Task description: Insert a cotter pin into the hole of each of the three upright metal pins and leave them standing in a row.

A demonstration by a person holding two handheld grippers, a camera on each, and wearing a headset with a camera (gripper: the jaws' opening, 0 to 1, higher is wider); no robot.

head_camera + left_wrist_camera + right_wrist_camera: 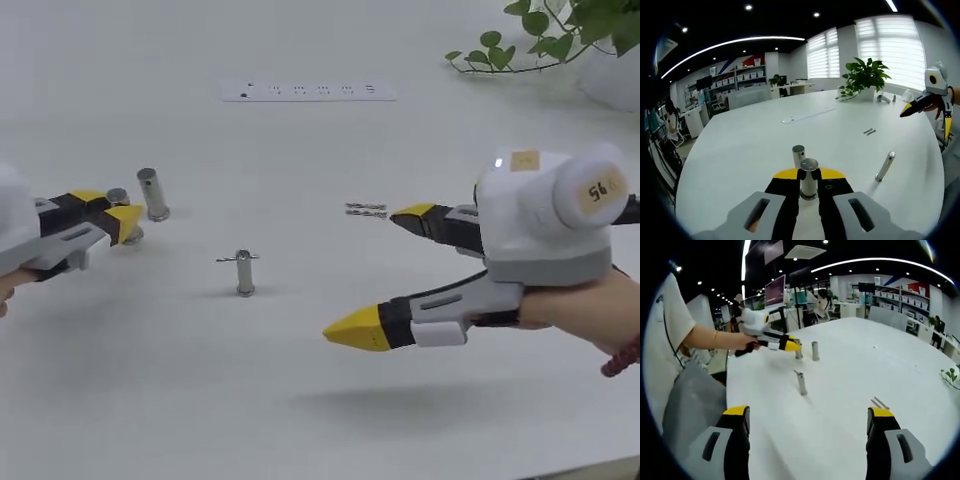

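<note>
Three upright metal pins stand on the white table. My left gripper [809,174] [112,210] is shut on the leftmost metal pin [809,184] [119,197]. A second bare pin [152,193] [798,155] stands just beyond it. The third pin [245,272] [801,382] [885,166], with a cotter pin through its top, stands alone mid-table. Two loose cotter pins [366,210] [879,403] [869,131] lie by the upper fingertip of my right gripper [385,270] [807,415], which hovers wide open with nothing in it.
A white power strip [308,92] [807,116] lies at the far side of the table. A potted plant [560,35] [865,77] stands at the far right corner. A person's arm and sleeve [715,337] hold the left gripper.
</note>
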